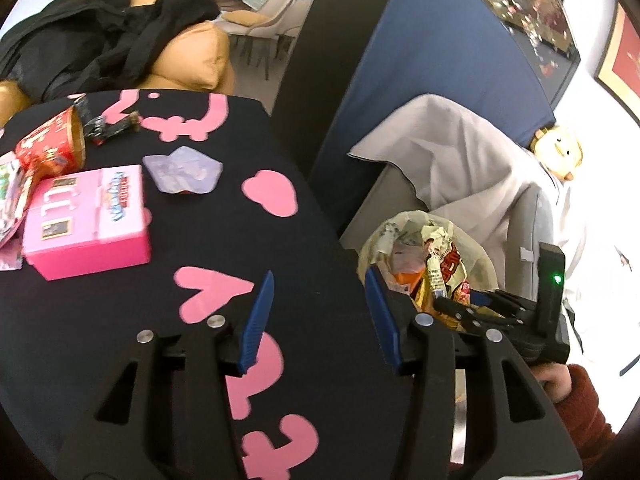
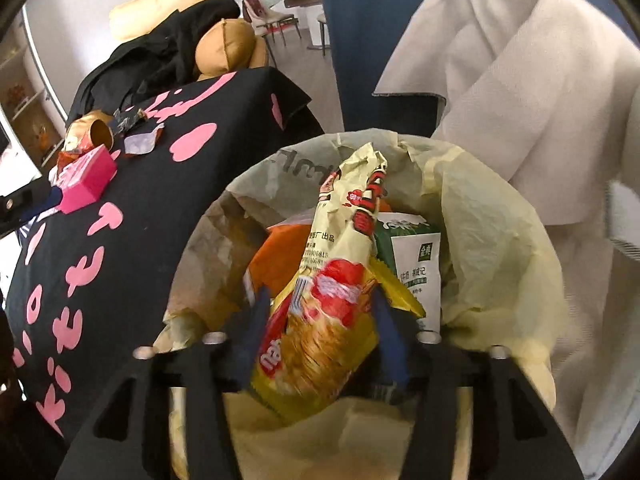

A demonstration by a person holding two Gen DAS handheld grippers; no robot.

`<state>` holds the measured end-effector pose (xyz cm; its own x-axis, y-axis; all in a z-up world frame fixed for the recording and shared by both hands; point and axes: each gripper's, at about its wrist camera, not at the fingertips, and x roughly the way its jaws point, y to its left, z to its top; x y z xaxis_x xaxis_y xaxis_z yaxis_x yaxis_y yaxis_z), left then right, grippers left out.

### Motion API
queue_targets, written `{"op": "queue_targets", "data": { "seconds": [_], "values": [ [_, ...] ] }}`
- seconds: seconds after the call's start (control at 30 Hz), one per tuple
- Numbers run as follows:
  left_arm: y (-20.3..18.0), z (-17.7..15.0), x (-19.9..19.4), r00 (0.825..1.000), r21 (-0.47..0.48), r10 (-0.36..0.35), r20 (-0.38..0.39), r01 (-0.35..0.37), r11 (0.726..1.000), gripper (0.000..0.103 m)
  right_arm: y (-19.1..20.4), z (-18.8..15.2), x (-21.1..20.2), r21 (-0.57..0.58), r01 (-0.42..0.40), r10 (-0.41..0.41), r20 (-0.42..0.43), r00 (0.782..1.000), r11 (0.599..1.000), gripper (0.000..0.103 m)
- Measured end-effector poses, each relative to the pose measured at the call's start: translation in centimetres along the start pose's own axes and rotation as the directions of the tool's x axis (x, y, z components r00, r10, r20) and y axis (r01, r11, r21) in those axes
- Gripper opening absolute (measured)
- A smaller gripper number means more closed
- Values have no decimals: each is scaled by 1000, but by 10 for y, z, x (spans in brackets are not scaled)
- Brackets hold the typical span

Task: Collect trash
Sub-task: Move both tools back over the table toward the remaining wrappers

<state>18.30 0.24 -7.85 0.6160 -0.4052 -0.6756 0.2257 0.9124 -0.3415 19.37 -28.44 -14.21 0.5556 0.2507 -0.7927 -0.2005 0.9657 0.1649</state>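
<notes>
Black cloth with pink hearts and lettering covers the table (image 1: 100, 340), and some trash sits toward its far left edge: a pink box (image 1: 86, 224), a red paper cup (image 1: 54, 148) tipped on its side, a pale purple wrapper (image 1: 182, 174) and a dark crumpled wrapper (image 1: 110, 124). Right off the table's right edge sits the trash bin (image 2: 500, 248) with a yellowish liner, already stuffed with packaging, including a green-and-white carton (image 2: 416, 264). Left gripper (image 1: 324, 320) hangs over the table's near right edge, jaws spread with nothing between them. Right gripper (image 2: 320, 328) is down over the bin, jaws spread wide, a yellow-and-red snack bag (image 2: 332, 280) standing between the fingers. Can't tell if the pads touch it.
</notes>
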Motion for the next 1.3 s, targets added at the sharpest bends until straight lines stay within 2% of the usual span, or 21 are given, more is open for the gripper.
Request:
{"op": "queue_targets", "data": {
  "seconds": [0.27,0.43,0.6,0.63,0.73,0.87,0.93,1.03,1.1,1.2,1.27,1.3],
  "values": [
    [37,-3,-32,998,-48,25,58,-23,999,50,10,4,-37,-13,69,-68,82,994,998,53],
    [75,-11,-55,991,-93,89,95,-80,992,51,29,18,-57,-34,39,-33,163,986,999,53],
    [123,-19,-79,980,-187,158,118,-134,973,51,66,39,-63,-86,-38,57,237,970,996,54],
    [131,-21,-84,978,-200,169,123,-143,969,51,74,42,-62,-97,-52,75,242,967,994,56],
    [158,-26,-98,969,-245,206,140,-168,955,51,104,53,-55,-157,-88,124,237,964,984,60],
    [187,-37,-114,959,-304,233,159,-176,936,51,152,69,-32,-252,-115,160,167,973,961,60],
    [202,-42,-120,957,-337,241,163,-176,925,51,172,78,-16,-290,-122,167,135,977,949,60],
    [218,-41,-131,952,-349,253,174,-181,919,51,200,101,23,-312,-174,204,64,977,934,60],
    [226,-32,-138,948,-317,256,190,-187,930,51,213,115,40,-320,-169,199,63,978,932,60],
    [237,-11,-145,942,-234,251,221,-199,952,51,233,138,63,-352,-114,156,92,983,929,60],
    [242,3,-145,947,-202,222,230,-177,963,52,241,154,73,-373,-119,168,101,981,920,60],
    [246,14,-143,956,-181,187,227,-147,972,52,243,160,76,-378,-115,167,108,980,919,60]
  ]
}}
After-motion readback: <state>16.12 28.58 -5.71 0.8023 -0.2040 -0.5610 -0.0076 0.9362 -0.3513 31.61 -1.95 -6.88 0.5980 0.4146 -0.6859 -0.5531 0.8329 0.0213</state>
